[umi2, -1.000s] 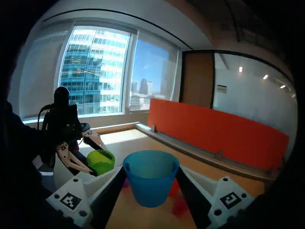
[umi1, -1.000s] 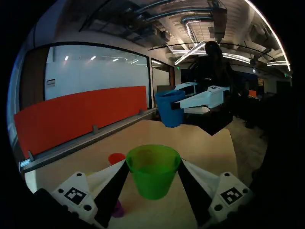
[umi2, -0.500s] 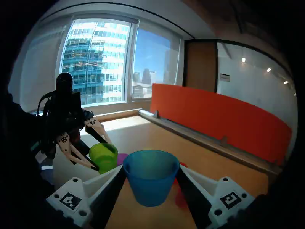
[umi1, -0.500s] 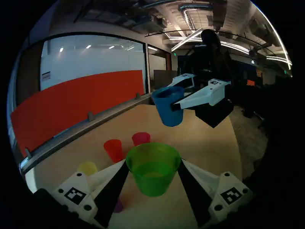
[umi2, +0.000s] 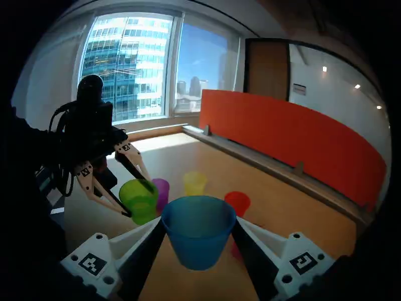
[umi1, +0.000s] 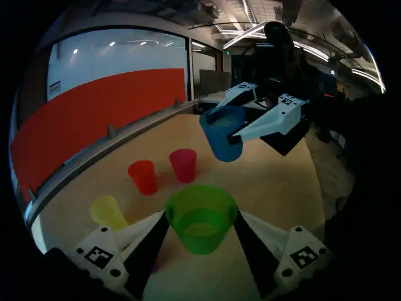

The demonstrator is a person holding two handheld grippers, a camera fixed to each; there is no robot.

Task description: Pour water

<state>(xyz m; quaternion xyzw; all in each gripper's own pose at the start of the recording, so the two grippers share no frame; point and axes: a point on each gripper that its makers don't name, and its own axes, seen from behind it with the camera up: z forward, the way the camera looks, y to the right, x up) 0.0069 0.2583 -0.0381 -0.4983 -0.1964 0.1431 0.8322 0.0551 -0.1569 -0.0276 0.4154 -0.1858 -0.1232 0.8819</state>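
Wooden table (umi1: 270, 175) spreads wide beyond green cup (umi1: 201, 220).

Around me: pale wood table (umi1: 270, 175) w/ an orange divider (umi2: 301, 135) along its far edge, glass wall (umi1: 115, 55) behind that, big windows (umi2: 130, 65) onto sunlit high-rises, strip lights (umi1: 250, 32) overhead.
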